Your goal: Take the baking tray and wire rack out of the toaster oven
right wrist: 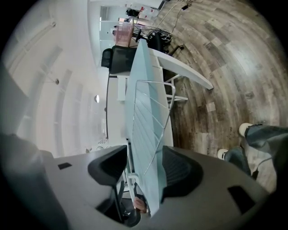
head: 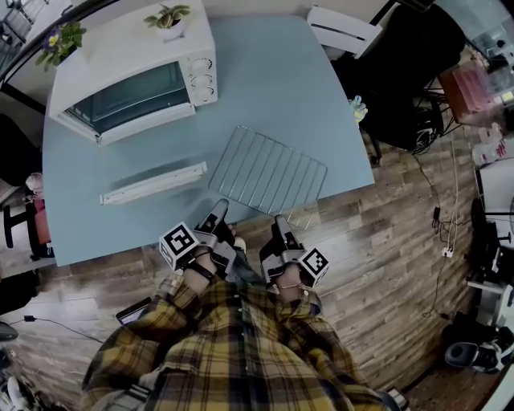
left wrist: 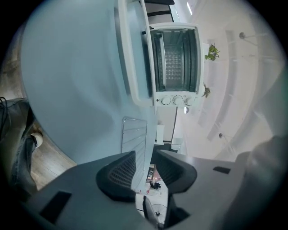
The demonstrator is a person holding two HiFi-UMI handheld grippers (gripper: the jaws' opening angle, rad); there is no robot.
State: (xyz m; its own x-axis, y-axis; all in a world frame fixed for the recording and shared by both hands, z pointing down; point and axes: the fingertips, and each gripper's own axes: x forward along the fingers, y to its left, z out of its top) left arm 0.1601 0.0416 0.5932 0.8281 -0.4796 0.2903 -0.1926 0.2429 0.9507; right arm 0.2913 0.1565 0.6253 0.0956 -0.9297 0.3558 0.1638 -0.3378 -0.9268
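Observation:
The wire rack (head: 267, 172) lies flat on the blue table (head: 281, 80), and its near corner sticks out over the front edge. To its left lies the long pale baking tray (head: 152, 183), in front of the white toaster oven (head: 132, 84). My left gripper (head: 218, 215) and right gripper (head: 283, 227) are both at the table's front edge. In the right gripper view the right gripper (right wrist: 144, 164) stands open, with the rack's (right wrist: 150, 117) corner wire and the table edge between the pads, untouched. The left gripper (left wrist: 144, 164) is open, looking along the rack (left wrist: 135, 139) toward the tray (left wrist: 130, 58) and oven (left wrist: 175, 63).
A potted plant (head: 169, 16) stands on the oven, and another one (head: 60, 38) is behind it. At the table's far side are a white chair (head: 344, 30) and a dark chair (head: 401, 72). Cables (head: 442, 217) trail over the wooden floor on the right.

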